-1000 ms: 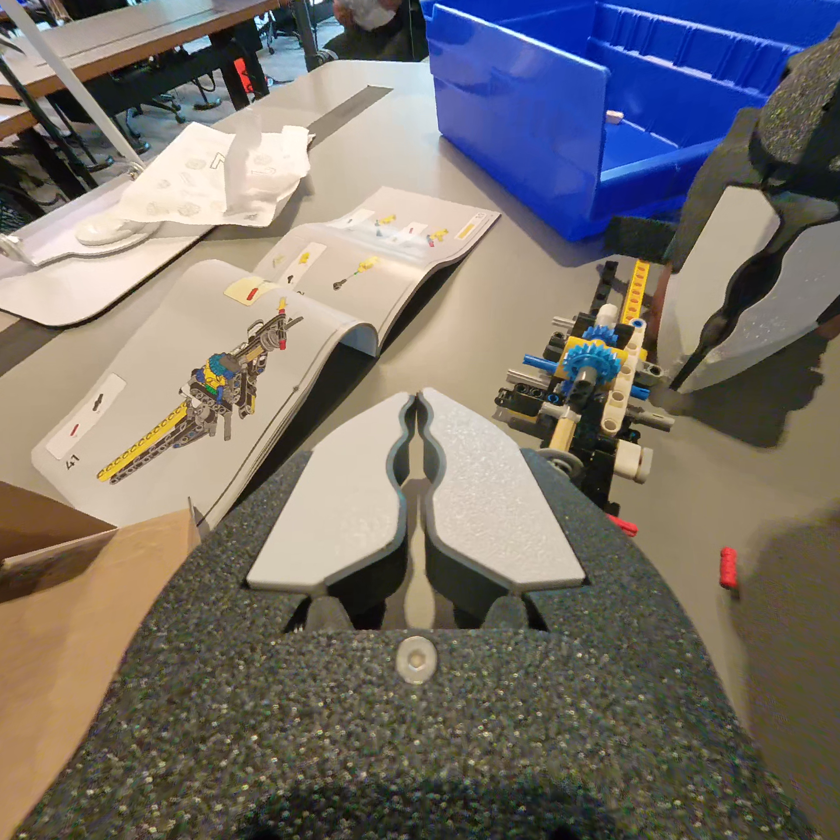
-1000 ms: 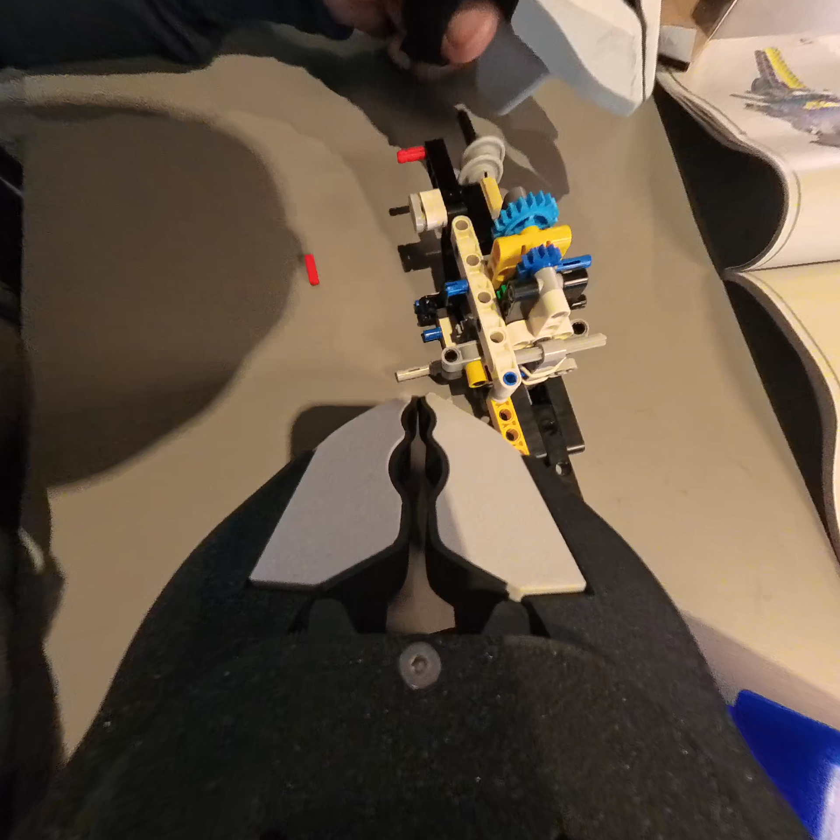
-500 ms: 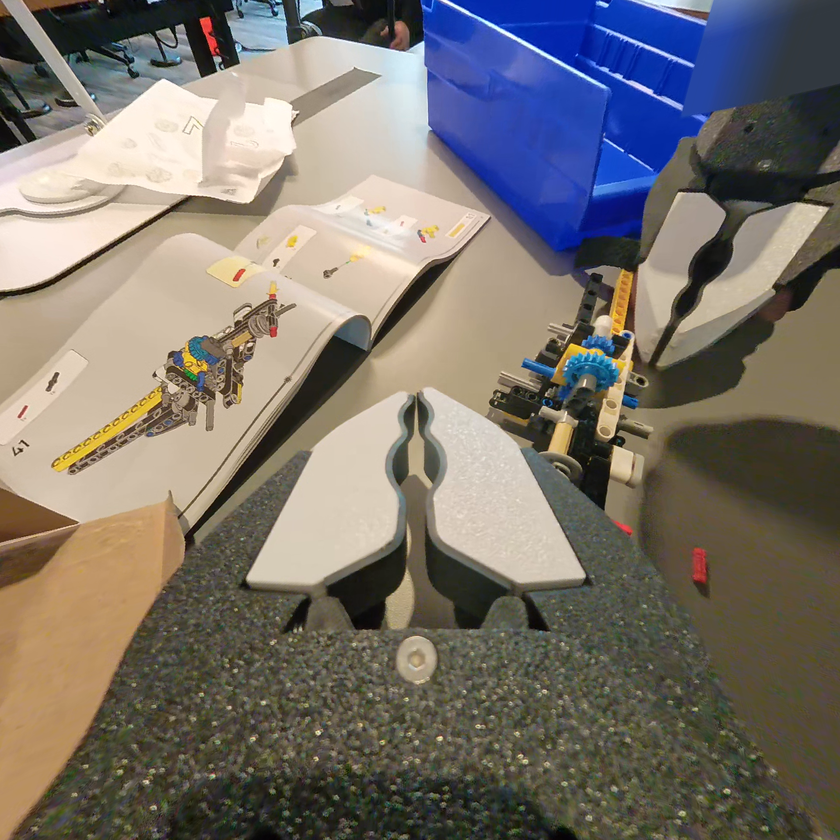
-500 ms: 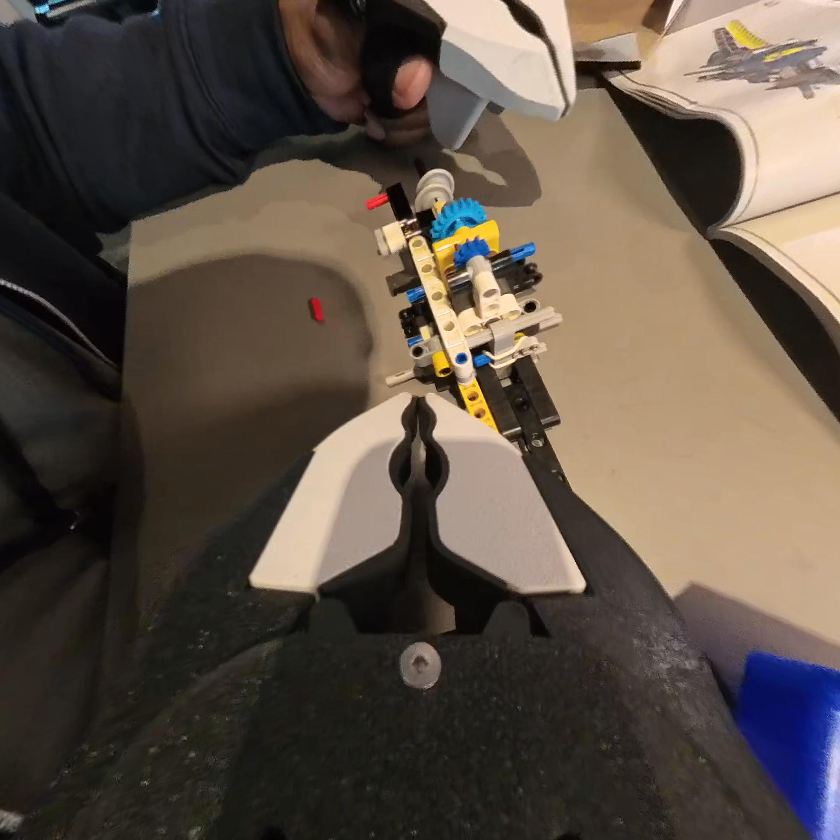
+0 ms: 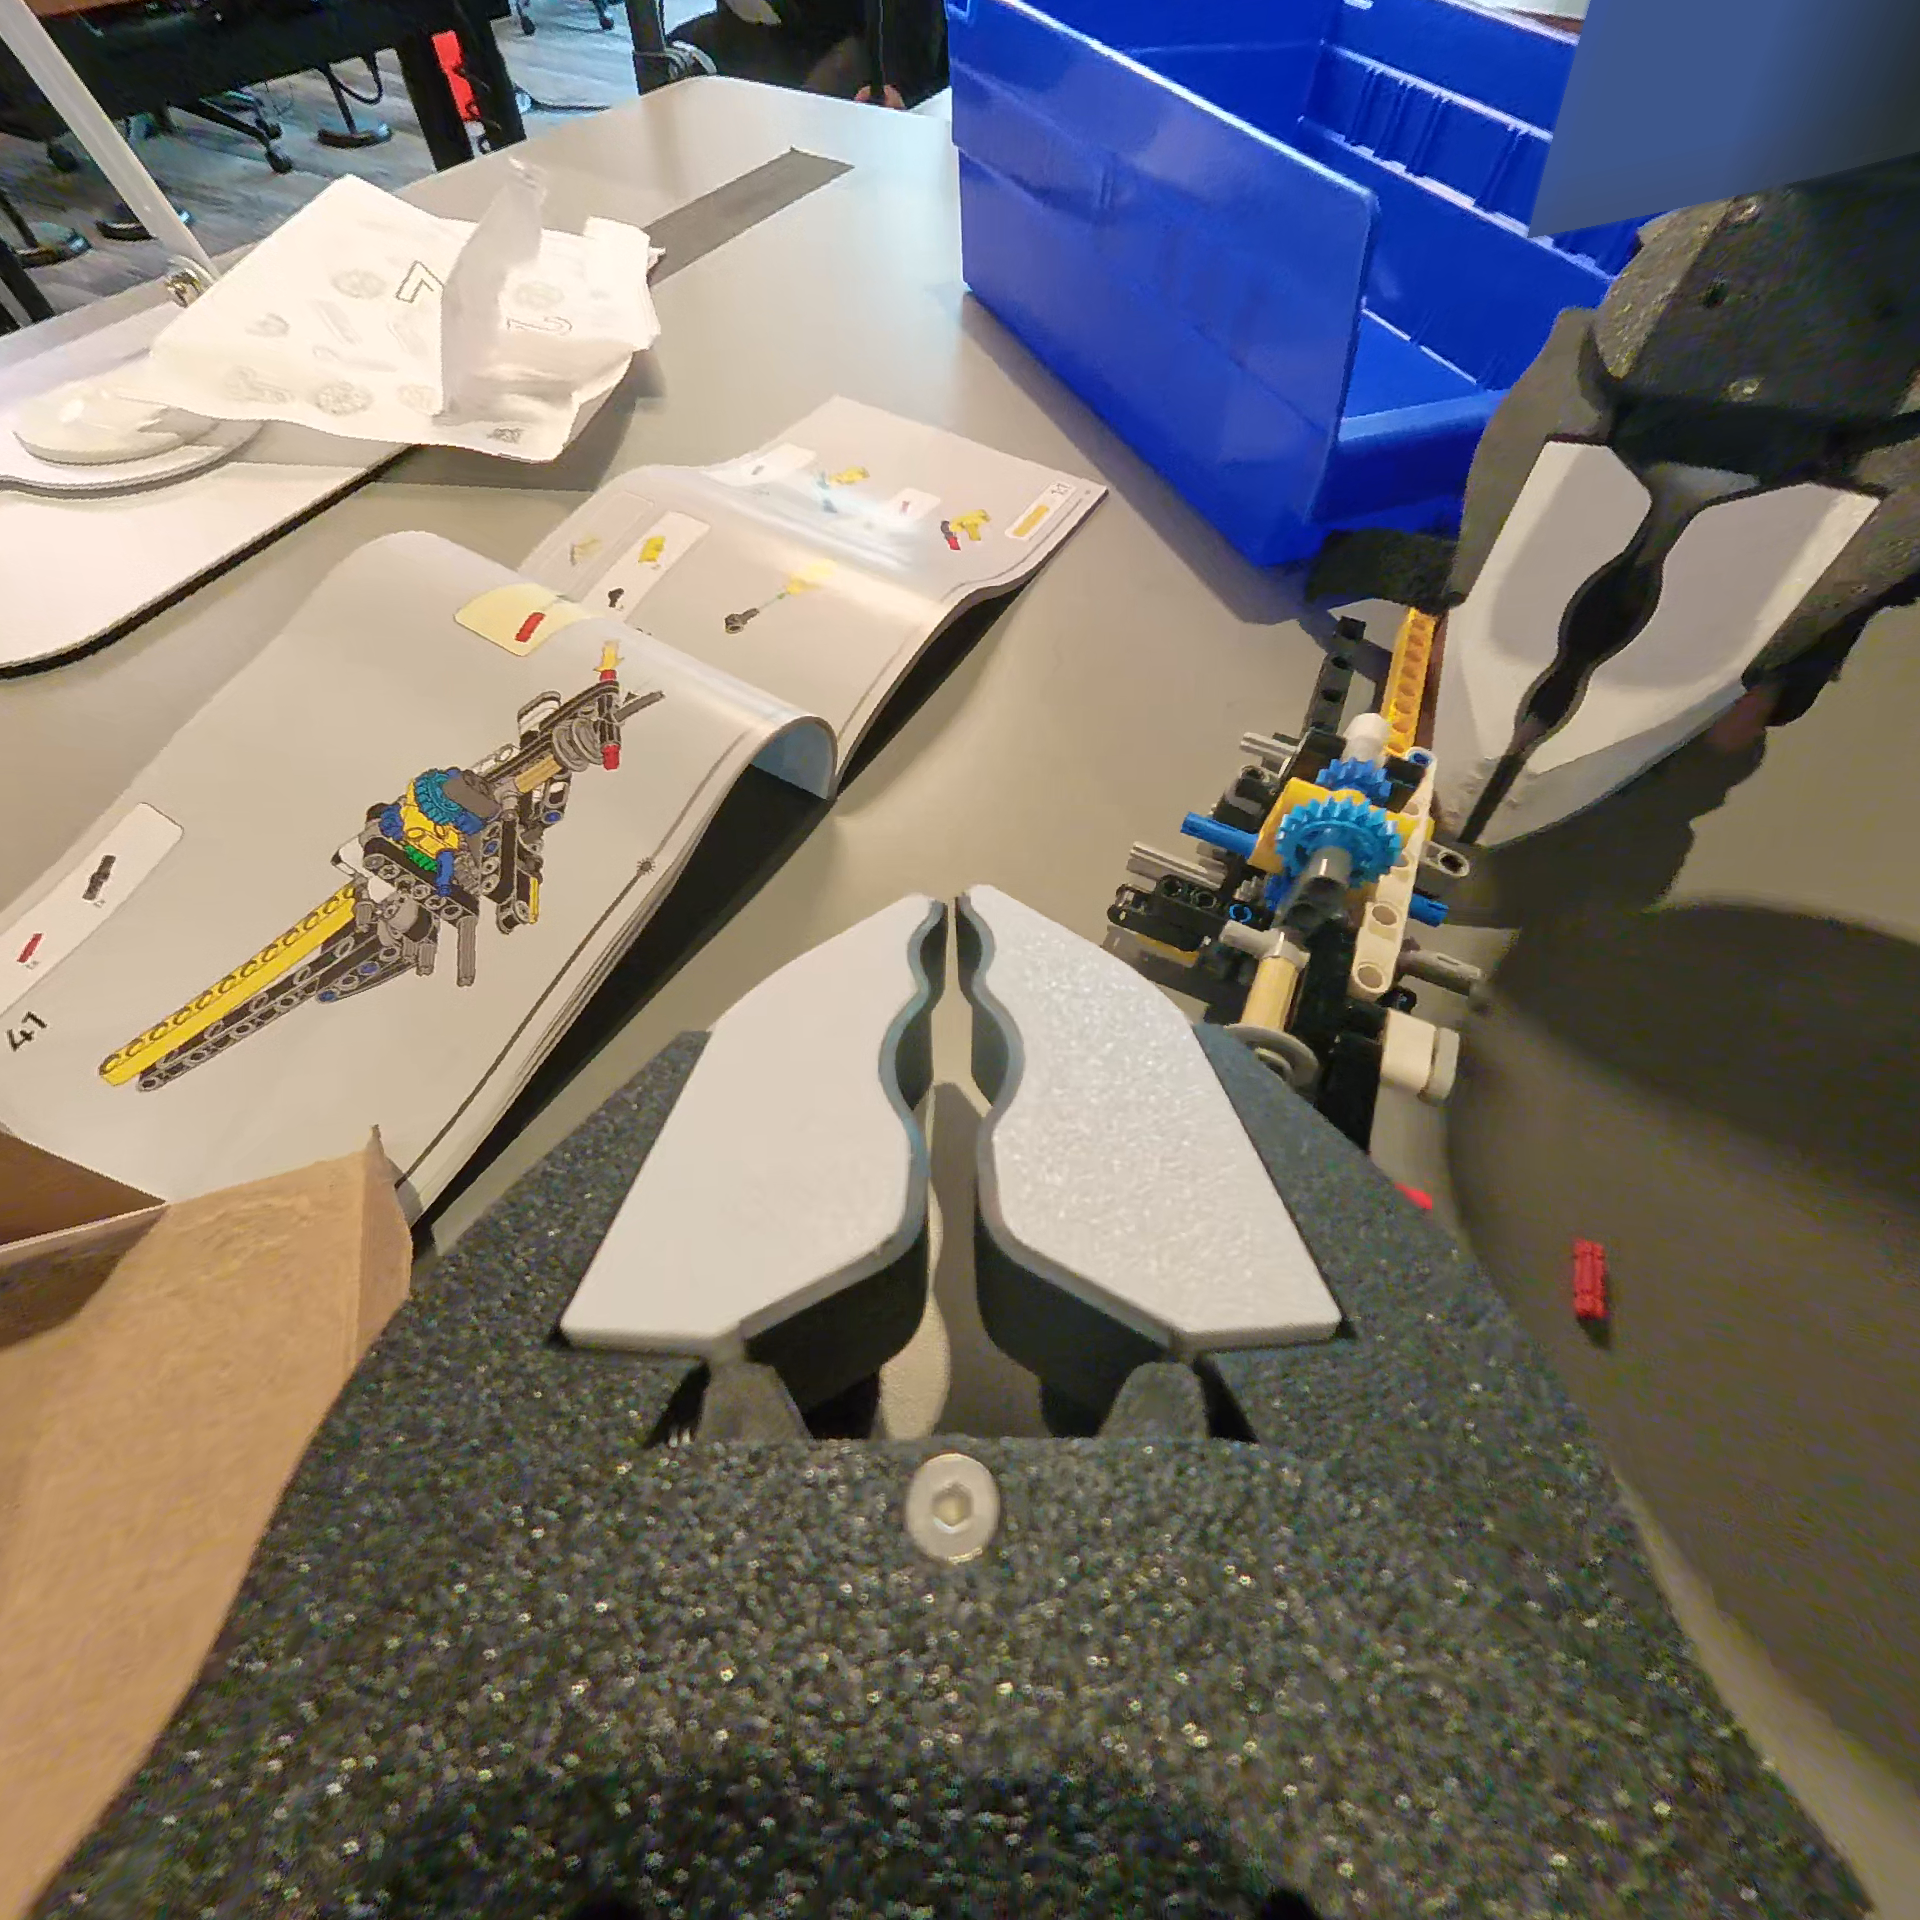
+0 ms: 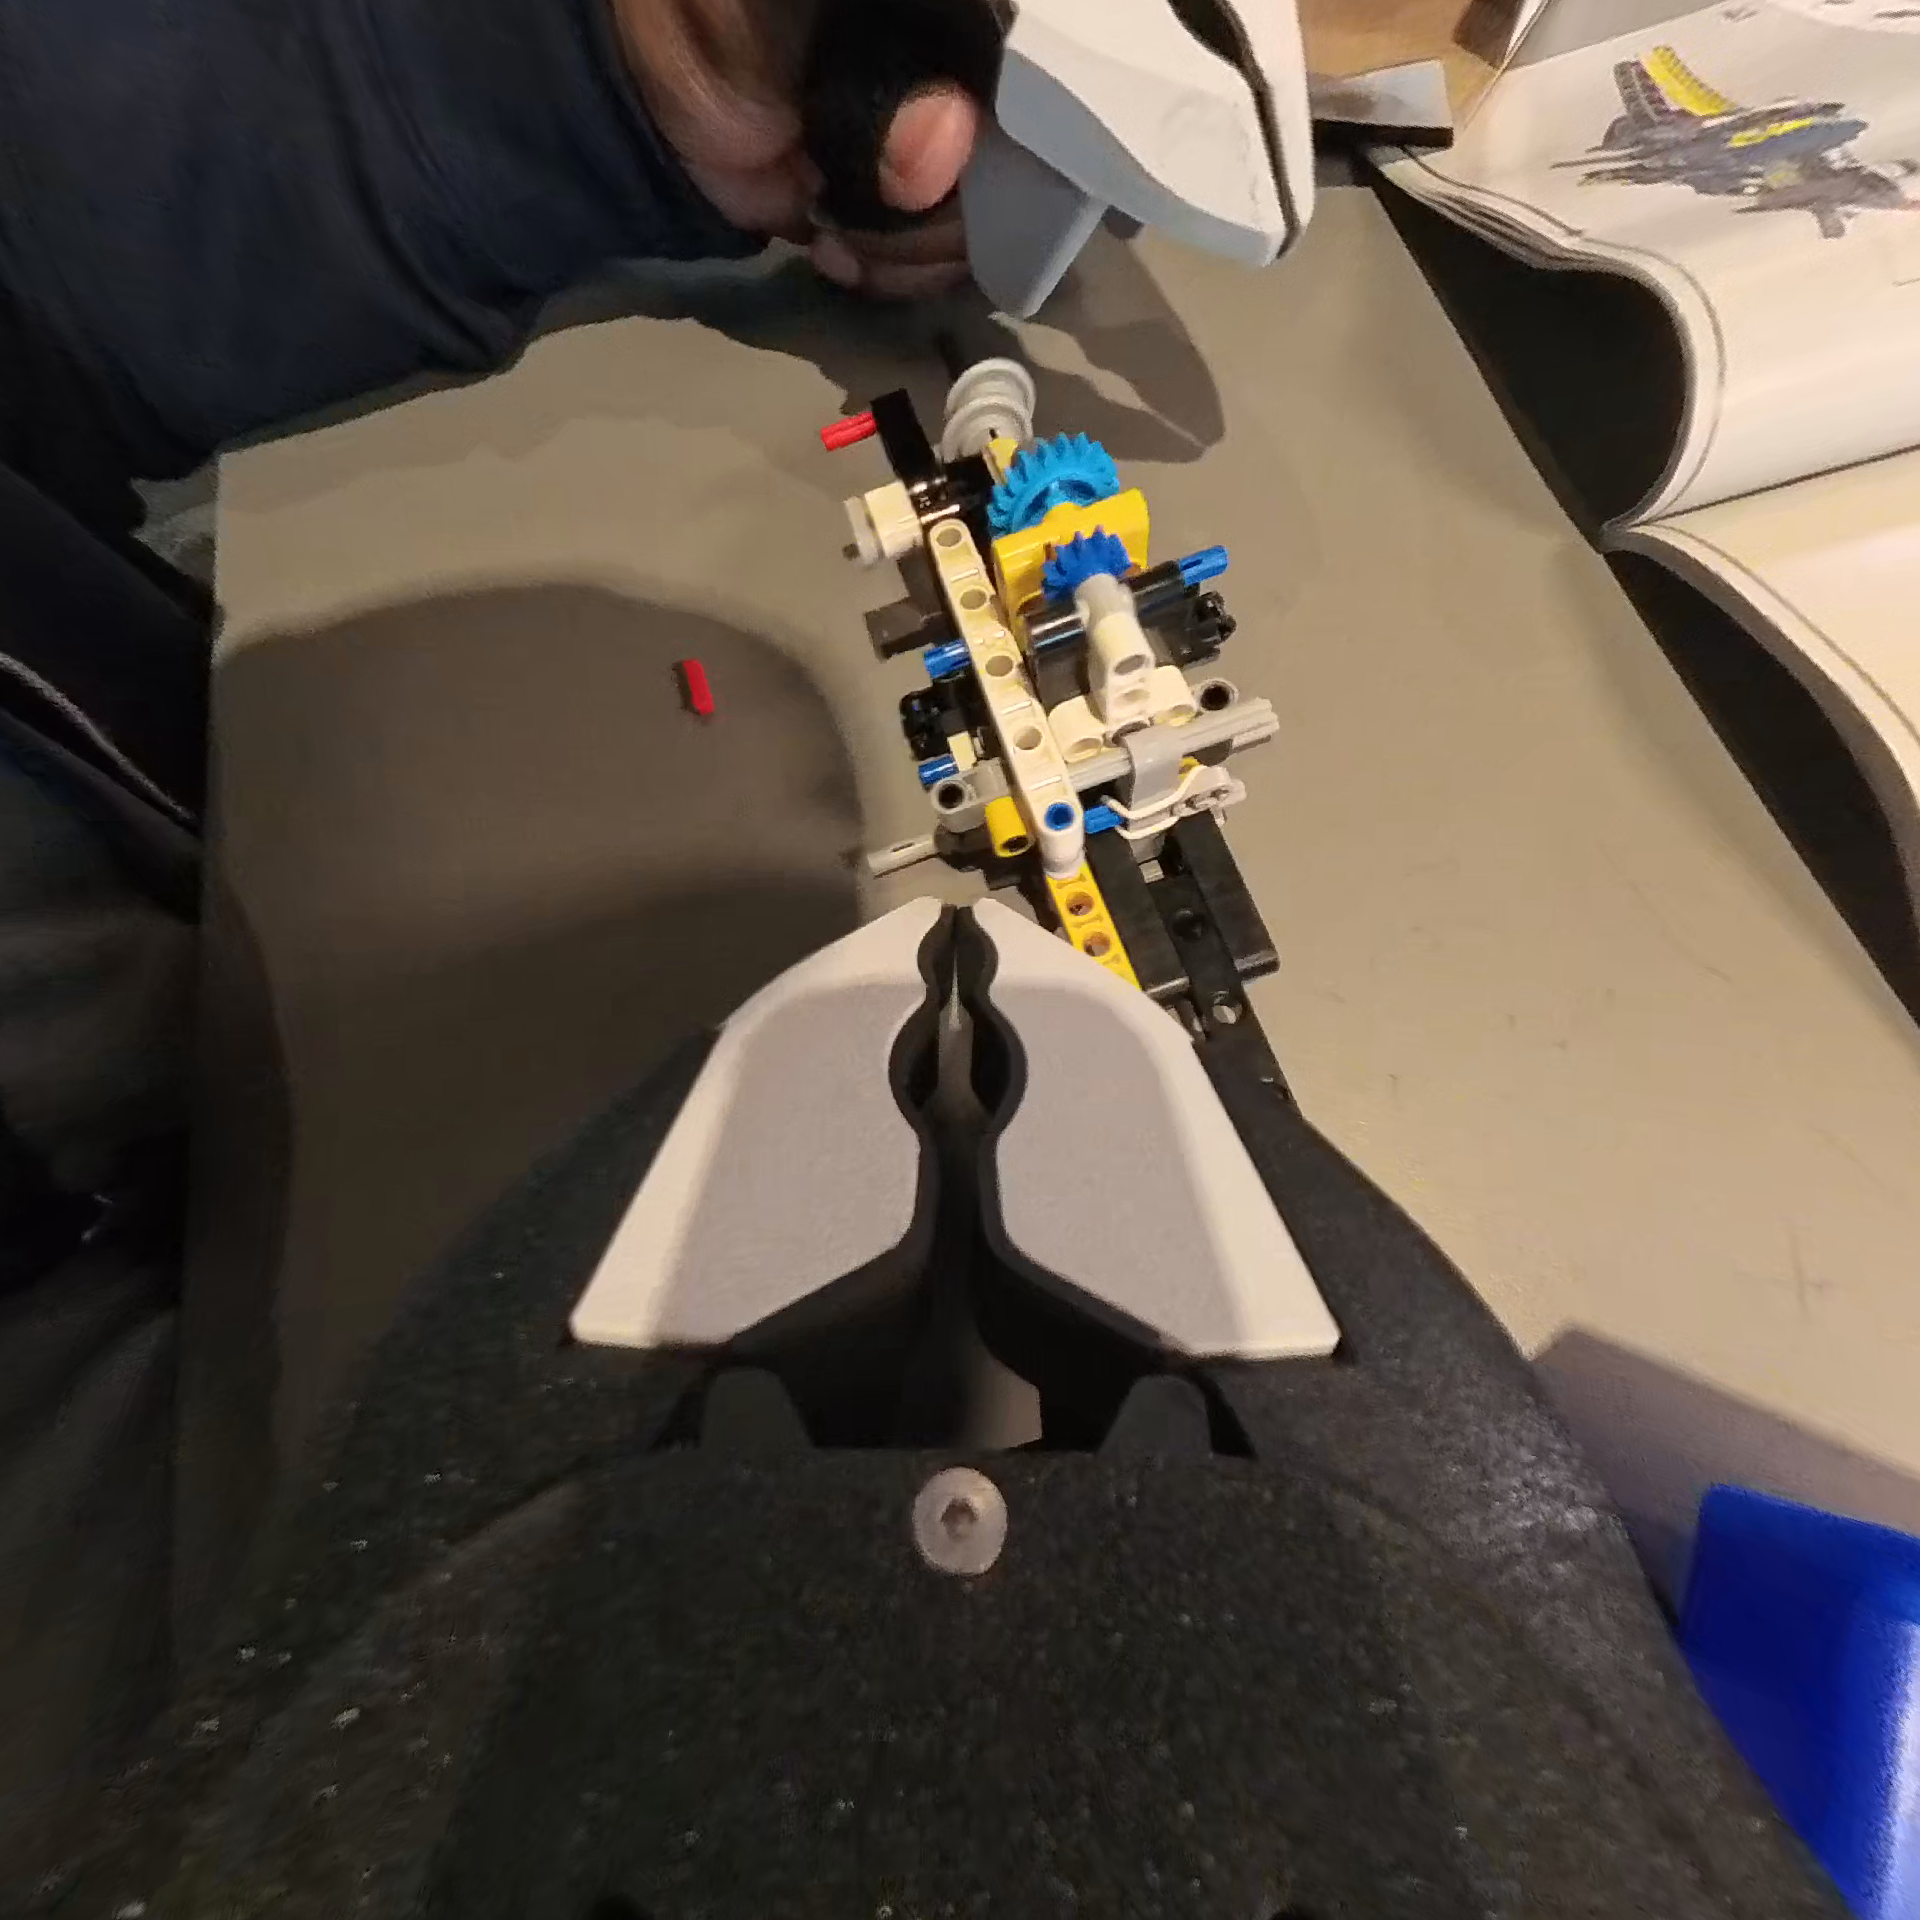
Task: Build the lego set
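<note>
Partly built lego model (image 6: 1060, 707) lying on the surface between left gripper (image 5: 951, 920) and right gripper (image 6: 954, 920), both jaws clenched and empty; a careless nudge could dislodge its loosely seated axles.

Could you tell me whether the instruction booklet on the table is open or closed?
Open: the booklet lies spread flat, two pages showing.

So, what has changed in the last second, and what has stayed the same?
Both grippers lifted back from the lego model: the right gripper rose off its yellow end, and the left gripper drew away too. Neither took or released anything; both stayed shut. The model and the loose red pin did not move.
</note>
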Demonstrator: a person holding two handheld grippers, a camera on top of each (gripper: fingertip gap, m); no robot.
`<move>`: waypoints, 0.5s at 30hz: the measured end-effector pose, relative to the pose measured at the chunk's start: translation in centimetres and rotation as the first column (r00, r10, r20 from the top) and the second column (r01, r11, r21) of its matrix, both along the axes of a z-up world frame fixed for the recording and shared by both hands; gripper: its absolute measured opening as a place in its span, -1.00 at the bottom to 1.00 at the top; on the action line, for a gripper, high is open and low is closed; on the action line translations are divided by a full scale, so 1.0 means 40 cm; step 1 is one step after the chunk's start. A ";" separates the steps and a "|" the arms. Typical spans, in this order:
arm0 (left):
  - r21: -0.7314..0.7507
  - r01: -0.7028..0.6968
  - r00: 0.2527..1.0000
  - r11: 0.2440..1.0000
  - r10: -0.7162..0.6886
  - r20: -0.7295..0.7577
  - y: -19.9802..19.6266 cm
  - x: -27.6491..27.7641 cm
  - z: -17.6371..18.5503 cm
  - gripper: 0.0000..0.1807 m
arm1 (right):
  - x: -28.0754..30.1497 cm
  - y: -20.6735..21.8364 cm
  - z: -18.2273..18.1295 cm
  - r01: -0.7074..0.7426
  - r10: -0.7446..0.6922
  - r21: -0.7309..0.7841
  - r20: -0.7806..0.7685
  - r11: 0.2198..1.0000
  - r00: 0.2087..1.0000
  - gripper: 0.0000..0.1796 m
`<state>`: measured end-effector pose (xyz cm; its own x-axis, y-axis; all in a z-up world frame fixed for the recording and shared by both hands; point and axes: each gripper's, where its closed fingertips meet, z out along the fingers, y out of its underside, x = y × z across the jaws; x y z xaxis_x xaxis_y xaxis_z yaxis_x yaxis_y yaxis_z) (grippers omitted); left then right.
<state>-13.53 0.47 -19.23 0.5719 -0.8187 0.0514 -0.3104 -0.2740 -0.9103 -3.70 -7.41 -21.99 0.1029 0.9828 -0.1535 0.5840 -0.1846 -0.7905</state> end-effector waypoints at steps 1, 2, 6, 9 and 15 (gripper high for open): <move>0.003 0.001 1.000 1.000 -0.001 -0.004 -0.001 0.000 -0.001 -0.98 | -0.001 -0.001 0.000 -0.003 0.003 0.010 0.001 1.000 1.000 -1.00; 0.006 0.002 1.000 1.000 -0.002 -0.008 -0.001 0.001 -0.001 -0.98 | -0.001 -0.003 -0.001 -0.007 0.006 0.022 0.002 1.000 1.000 -1.00; 0.014 0.006 1.000 1.000 -0.005 -0.016 -0.004 0.002 -0.002 -0.98 | -0.004 -0.011 -0.006 -0.025 0.024 0.078 0.022 0.997 0.999 -1.00; 0.009 0.006 1.000 1.000 -0.006 -0.013 -0.003 0.002 -0.002 -0.98 | -0.008 -0.014 -0.010 -0.036 0.032 0.114 0.037 0.993 0.999 -1.00; 0.010 0.027 0.999 1.000 -0.027 -0.034 -0.009 0.008 -0.007 -0.97 | -0.012 -0.020 -0.012 -0.050 0.041 0.184 0.053 0.982 0.998 -1.00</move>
